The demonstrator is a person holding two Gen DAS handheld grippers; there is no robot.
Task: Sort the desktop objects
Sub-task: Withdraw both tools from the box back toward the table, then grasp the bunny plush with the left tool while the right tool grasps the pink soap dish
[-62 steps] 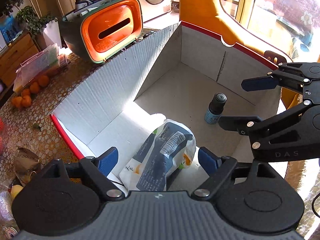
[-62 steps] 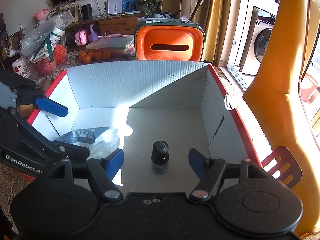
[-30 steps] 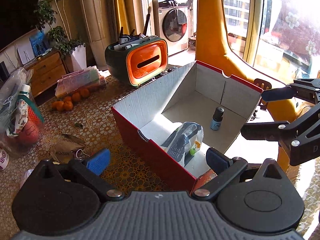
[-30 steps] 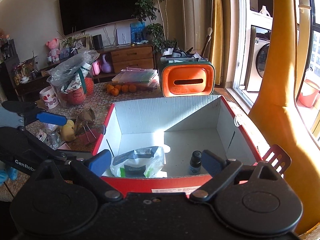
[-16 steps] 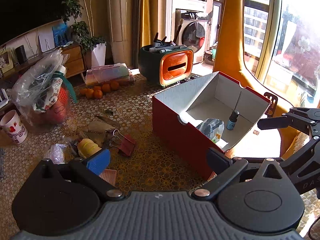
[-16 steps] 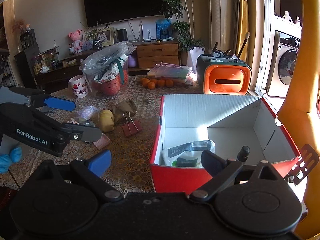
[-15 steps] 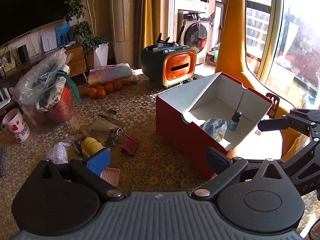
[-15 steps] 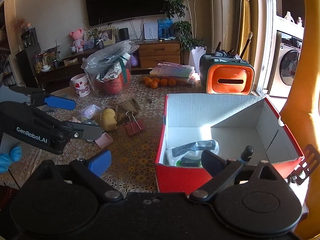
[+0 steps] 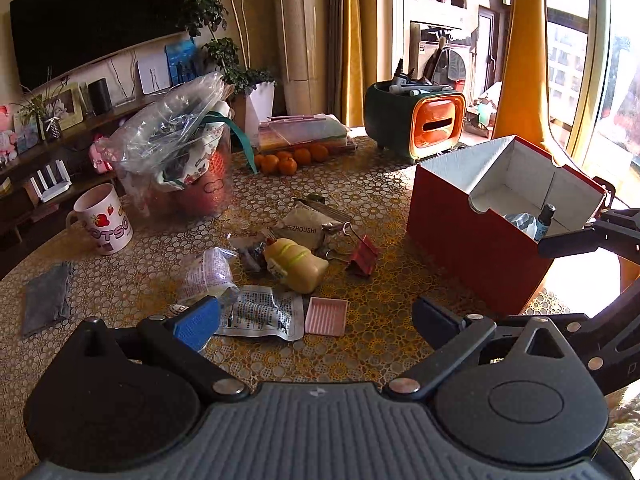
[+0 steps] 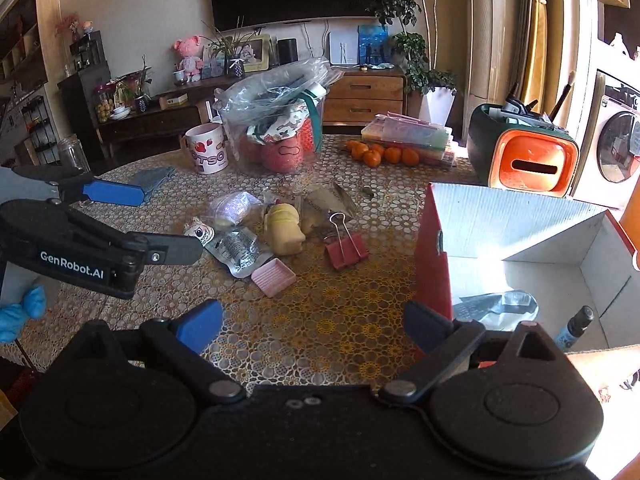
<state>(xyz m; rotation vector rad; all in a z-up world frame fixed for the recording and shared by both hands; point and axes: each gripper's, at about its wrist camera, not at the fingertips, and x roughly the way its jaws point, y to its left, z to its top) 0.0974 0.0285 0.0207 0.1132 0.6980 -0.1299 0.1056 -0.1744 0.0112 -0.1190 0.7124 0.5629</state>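
Both tools hang above the patterned surface (image 9: 380, 200) with nothing between their fingers. In the left wrist view the left hand-held gripper (image 9: 316, 318) is spread wide, its blue-padded fingers at the lower left and lower centre of the frame; the right hand-held gripper (image 10: 312, 326) is likewise released in its own view.

The red box (image 9: 472, 236) stands at the right of the left wrist view, white inside, and already holds a clear plastic packet (image 10: 496, 306) and a small dark-capped bottle (image 10: 576, 326) — both seen at the lower right of the right wrist view, the bottle upright near the box's near wall.

The unsorted things lie in a loose cluster at the centre of both views, well apart from the box:
- a pale yellow squeeze bottle (image 9: 296, 262) lying on its side
- a red binder clip (image 9: 362, 254) just right of it
- a pink ridged tray (image 9: 326, 316) in front, touching a printed foil sachet (image 9: 260, 312)
- a crumpled clear wrapper (image 9: 208, 270) to the left

Farther back — a strawberry mug (image 9: 106, 224) at the left, a bulging clear bag (image 9: 180, 148), oranges (image 9: 288, 160) and an orange-fronted organiser (image 9: 420, 124).
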